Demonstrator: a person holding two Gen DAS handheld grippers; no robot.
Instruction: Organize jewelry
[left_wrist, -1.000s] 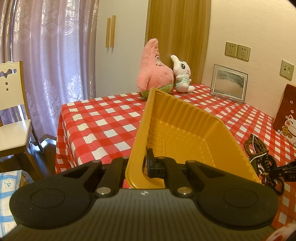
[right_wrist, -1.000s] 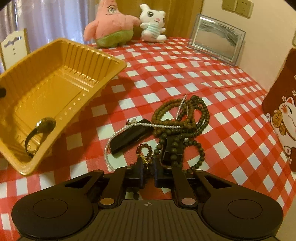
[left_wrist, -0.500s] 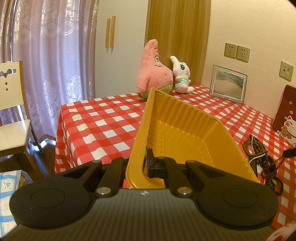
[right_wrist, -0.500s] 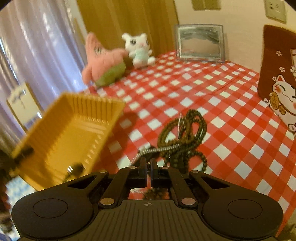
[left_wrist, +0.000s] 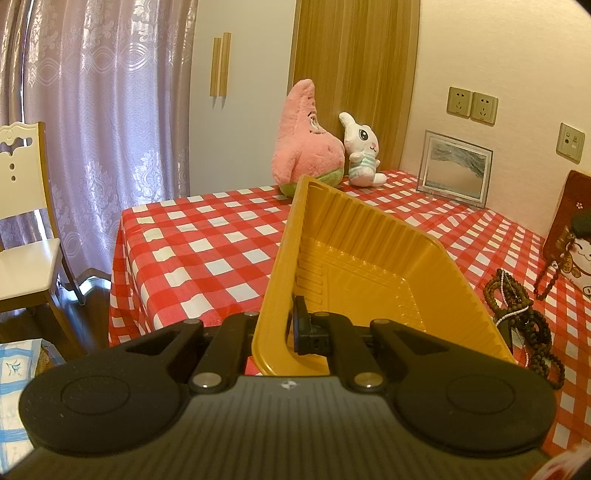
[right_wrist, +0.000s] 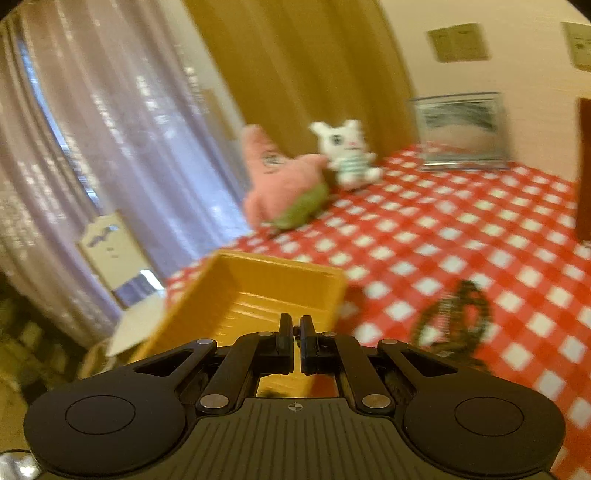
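The jewelry (left_wrist: 517, 306) — dark beads tangled with a pearl strand — lies heaped on the checked cloth (left_wrist: 207, 254) beside the tray (left_wrist: 373, 251), so by my reading most sorting is left; the left gripper (left_wrist: 291, 325) grips the tray's near wall, tilting it; the right gripper (right_wrist: 294, 341) hovers over the tray, jaws nearly closed — what they pinch, if anything, I cannot tell.

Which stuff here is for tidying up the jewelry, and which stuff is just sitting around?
For the job:
yellow tray, pinched at its rim by the left gripper
pile of bead necklaces on the checked tablecloth
right gripper, over the tray

Just lying about:
pink star plush
white bunny plush
picture frame
white chair
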